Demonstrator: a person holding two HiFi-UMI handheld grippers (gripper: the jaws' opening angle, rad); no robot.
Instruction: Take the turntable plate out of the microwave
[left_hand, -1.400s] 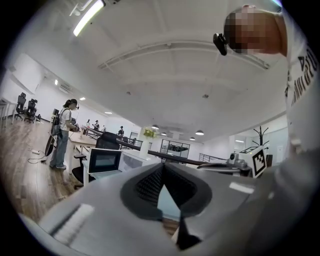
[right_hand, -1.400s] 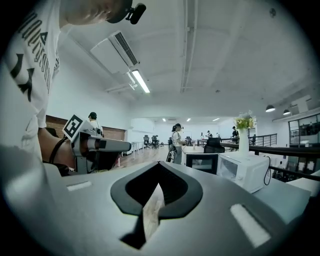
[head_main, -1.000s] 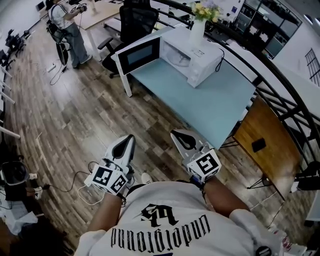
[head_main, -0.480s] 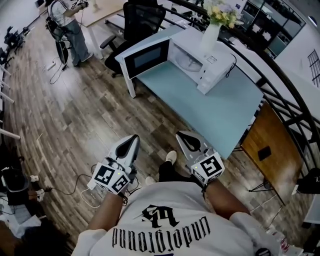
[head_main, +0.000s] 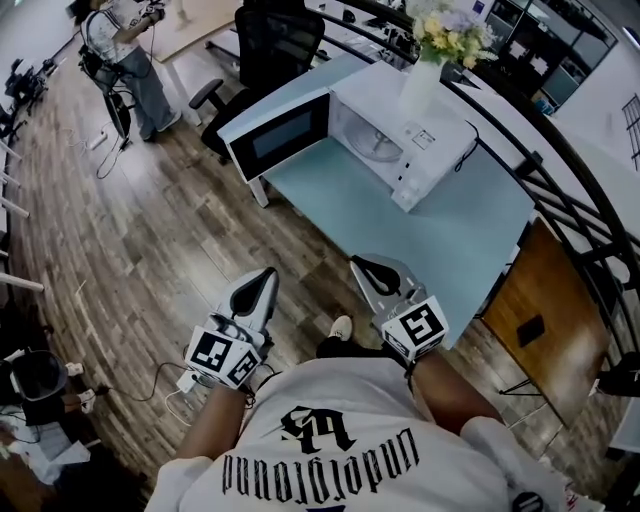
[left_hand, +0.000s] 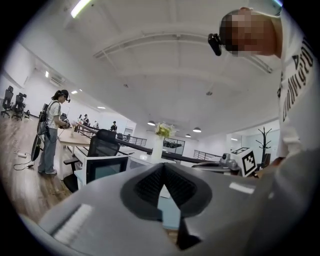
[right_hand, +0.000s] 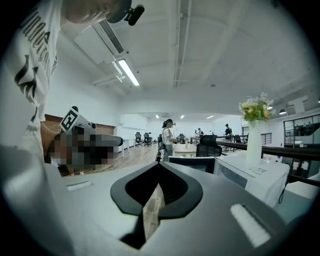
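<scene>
**Nearest.** Person's white printed shirt (head_main: 330, 450). One gripper in each hand, both held over the wood plank floor (head_main: 150, 250).

- Left gripper (head_main: 260, 283): jaws clenched tip to tip, nothing between them.
- Right gripper (head_main: 368, 270): jaws likewise pressed together and empty. In the head view its tip sits at the table's near edge.
- Shoe (head_main: 340, 327): on the floor between the two grippers.
- White cable (head_main: 165, 385): on the floor, left of the left gripper.

**Middle.**

- Light-blue table (head_main: 430, 240): near half bare, with the microwave on the far part.
- Brown wooden board (head_main: 550, 280): right of the table, with a small black item (head_main: 529, 328) lying on it.
- White microwave (head_main: 450, 135): its door (head_main: 278, 133) is swung wide open to the left.
  - Contents: turntable plate (head_main: 375, 147), lying flat in the cavity and well apart from both grippers.
  - On the roof: white vase (head_main: 420, 85), upright, holding yellow and pale flowers (head_main: 448, 28).

**Far.**

- Black office chair (head_main: 268, 45): behind the open door.
- Black railing (head_main: 530, 165): curving along the right, beyond the table.
- Standing person (head_main: 125, 50): far left, on the plank floor.
</scene>
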